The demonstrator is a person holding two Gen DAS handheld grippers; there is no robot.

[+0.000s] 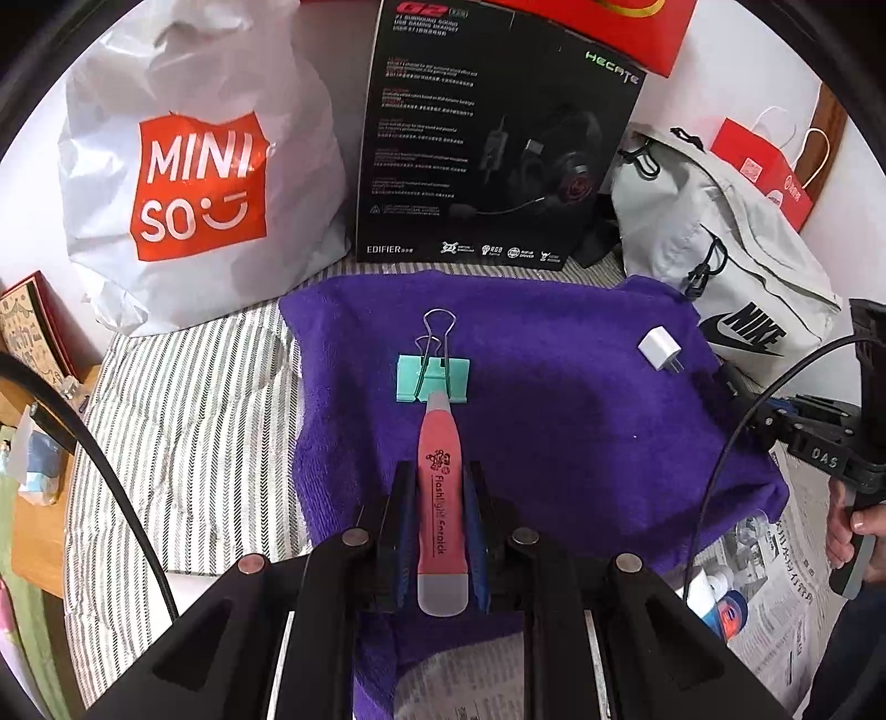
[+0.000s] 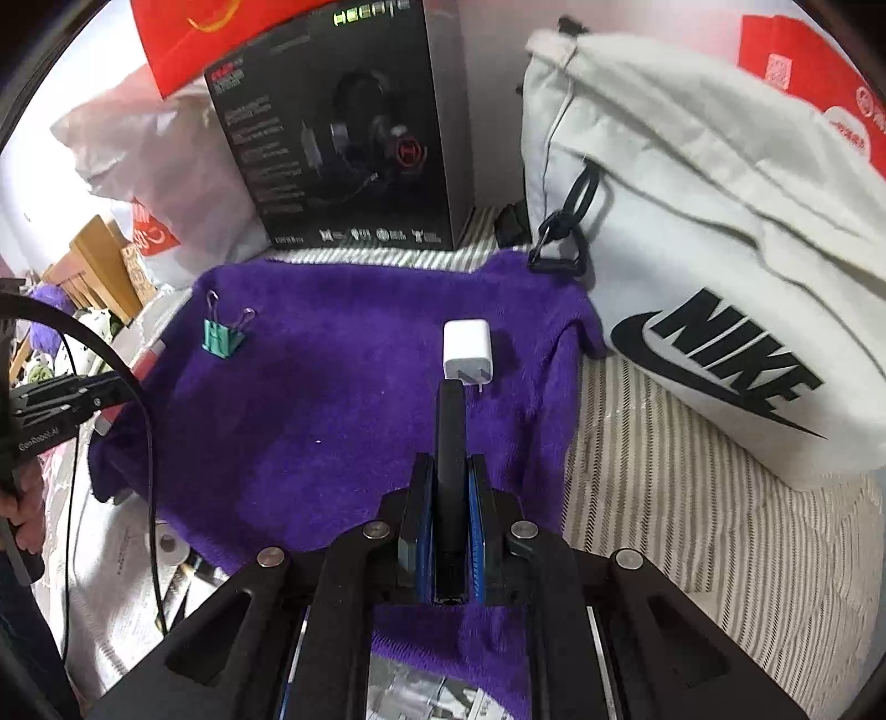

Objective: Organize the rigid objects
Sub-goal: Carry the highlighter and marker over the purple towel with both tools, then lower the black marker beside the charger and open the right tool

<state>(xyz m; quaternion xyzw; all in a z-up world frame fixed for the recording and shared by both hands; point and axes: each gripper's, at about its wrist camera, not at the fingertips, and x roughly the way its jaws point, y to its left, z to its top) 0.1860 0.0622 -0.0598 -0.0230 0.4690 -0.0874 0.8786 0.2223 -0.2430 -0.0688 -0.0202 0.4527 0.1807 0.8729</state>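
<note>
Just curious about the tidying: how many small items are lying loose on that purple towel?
2: a green binder clip near the middle-left and a white charger plug toward the right. Others may be hidden.

We see a purple towel (image 1: 554, 387) spread over a striped sheet (image 1: 183, 454), with newspaper (image 1: 786, 598) along the near edge. Behind it a white wall (image 1: 343, 33) is pretty much hidden by stuff: a Miniso bag (image 1: 194, 183), a black headset box (image 1: 487, 144), a pale Nike bag (image 2: 720, 249) and a red paper bag (image 1: 758, 166). Some wooden furniture (image 2: 99, 260) sits off to one side. Light is soft and even.
</note>
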